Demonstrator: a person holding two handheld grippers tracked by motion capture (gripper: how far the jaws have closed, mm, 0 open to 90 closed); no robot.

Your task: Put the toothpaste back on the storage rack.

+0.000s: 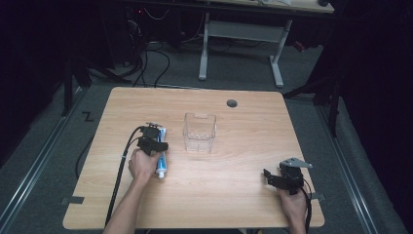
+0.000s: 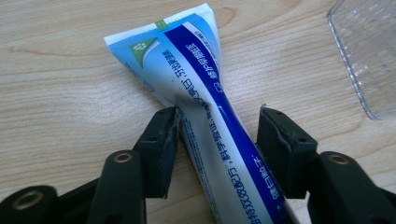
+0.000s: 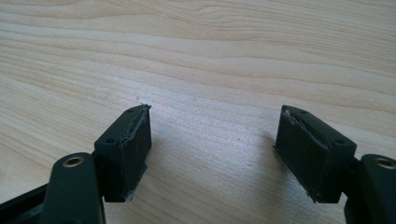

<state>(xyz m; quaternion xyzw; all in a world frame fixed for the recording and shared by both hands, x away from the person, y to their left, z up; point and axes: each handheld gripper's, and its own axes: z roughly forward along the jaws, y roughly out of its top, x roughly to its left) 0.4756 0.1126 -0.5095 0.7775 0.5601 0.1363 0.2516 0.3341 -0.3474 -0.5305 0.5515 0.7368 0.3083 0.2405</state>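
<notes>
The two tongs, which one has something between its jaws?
The left tongs: a blue and white toothpaste tube lies between its jaws. The right tongs stand open over bare table.

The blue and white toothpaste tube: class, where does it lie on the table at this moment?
In the high view the blue and white toothpaste tube lies left of centre on the wooden table, between the left gripper fingers, just left of the clear plastic container.

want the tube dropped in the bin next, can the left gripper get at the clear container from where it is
Probably yes. The left gripper straddles the toothpaste tube, and the clear plastic container stands open-topped just to its right, with only bare table between them. The right gripper sits far off, out of the way.
</notes>
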